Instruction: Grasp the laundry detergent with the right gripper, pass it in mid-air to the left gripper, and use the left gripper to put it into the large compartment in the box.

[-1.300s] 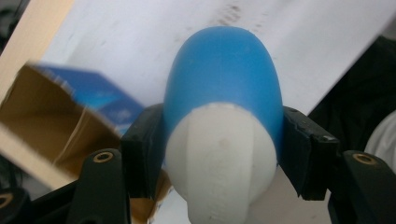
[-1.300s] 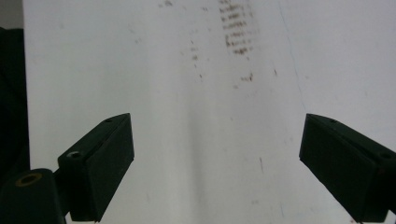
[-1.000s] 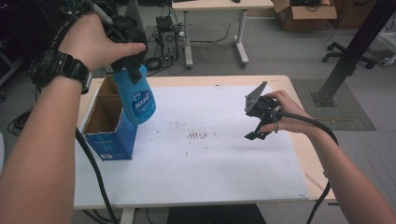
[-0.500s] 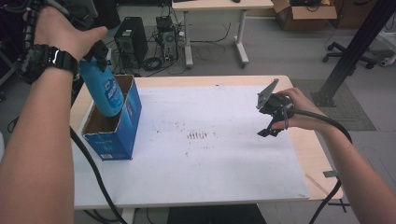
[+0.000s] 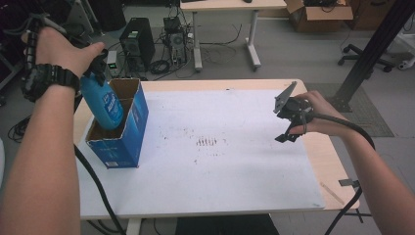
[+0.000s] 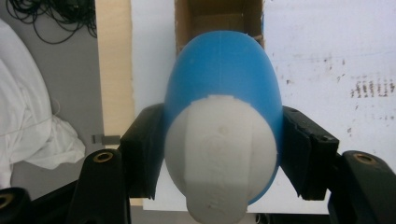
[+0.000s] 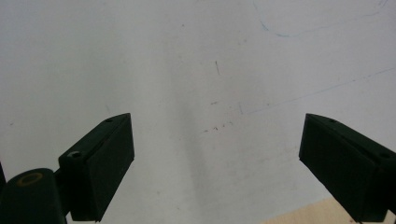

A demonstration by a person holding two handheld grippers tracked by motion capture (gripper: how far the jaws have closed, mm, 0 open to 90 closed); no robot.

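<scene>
Left fingers (image 6: 299, 154) clamped on blue spray bottle (image 6: 224, 79), blue carton (image 5: 128, 128) just beneath; right fingers (image 7: 327, 158) spread wide, gripping nothing, bare worktop (image 7: 196, 70) beyond.

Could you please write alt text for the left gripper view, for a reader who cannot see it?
The left gripper clamps a blue bottle with a white cap between its two black jaws, seen from above the cap. Below the bottle is the open top of a cardboard box, standing on a white table cover with dark smudges.
</scene>
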